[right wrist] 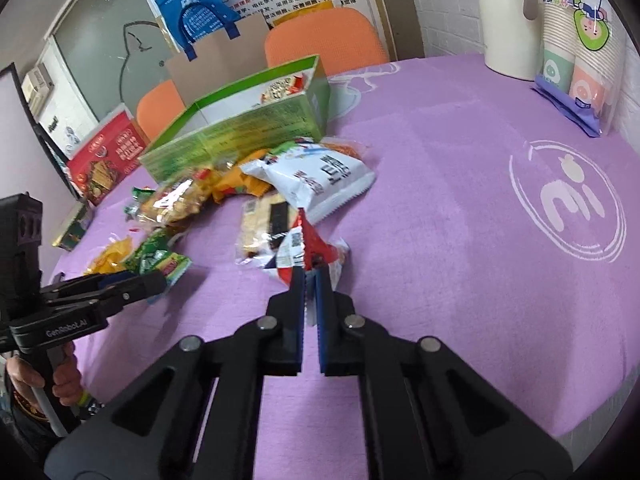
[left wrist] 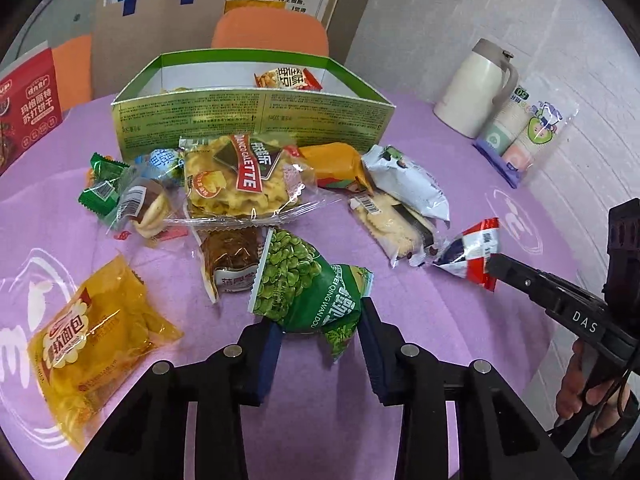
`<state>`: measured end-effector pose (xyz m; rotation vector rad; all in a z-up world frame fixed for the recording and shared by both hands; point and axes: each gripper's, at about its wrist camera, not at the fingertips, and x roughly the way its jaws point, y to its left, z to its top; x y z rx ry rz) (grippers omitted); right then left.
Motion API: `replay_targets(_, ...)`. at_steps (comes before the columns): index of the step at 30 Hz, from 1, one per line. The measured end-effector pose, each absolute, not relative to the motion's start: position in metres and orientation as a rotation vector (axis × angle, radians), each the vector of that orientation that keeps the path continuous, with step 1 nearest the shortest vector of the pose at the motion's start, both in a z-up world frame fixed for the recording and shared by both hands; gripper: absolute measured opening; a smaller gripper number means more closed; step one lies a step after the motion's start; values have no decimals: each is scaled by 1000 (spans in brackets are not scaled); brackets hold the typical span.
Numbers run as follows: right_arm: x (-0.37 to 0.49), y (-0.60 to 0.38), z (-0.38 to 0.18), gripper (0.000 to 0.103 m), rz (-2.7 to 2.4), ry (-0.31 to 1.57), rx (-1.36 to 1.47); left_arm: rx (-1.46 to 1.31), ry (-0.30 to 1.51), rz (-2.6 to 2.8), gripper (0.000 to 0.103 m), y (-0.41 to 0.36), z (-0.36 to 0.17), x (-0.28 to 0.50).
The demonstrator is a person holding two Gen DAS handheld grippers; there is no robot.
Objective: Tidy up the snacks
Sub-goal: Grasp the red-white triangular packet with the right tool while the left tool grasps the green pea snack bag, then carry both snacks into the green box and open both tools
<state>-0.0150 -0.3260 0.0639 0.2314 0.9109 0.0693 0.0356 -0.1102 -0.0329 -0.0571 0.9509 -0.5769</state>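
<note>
From the left wrist view, the left gripper pinches the green pea packet between its fingers; the green box, one snack inside, stands beyond about ten loose packets. From the right wrist view, the right gripper clamps one red-and-white packet at its tips. Likely next: carry both to the box.
</note>
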Motion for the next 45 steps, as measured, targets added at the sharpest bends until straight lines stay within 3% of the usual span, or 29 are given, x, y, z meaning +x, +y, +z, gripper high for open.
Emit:
replay_targets(5,-6,-312,80,7,85,878,170,-40,865,-582,37,-99,-3,25)
replay_targets(6,-4,-310,78,13,79,885,159,-45,852,-583,37,-96,2,23)
replay_targets(9,-3,-308,66,56,32,915,129,-41,831,-573,37,-90,11,21)
replay_targets(10,-4,-309,62,62,24,918,131,-43,828,-570,37,-88,12,20)
replay_targets(20,0,-313,40,62,-15,970,137,-47,806,-570,37,-77,21,15)
replay_targets(21,-1,-315,37,47,-13,978,145,-48,803,-574,37,-76,23,15)
replay_targets(28,2,-309,65,45,75,908,191,-75,761,-609,37,-69,52,32)
replay_targets(36,67,-285,116,45,192,759,170,-72,726,-511,37,-72,81,112)
replay_targets(45,167,-289,95,45,170,784,186,-48,846,-420,37,-97,45,208)
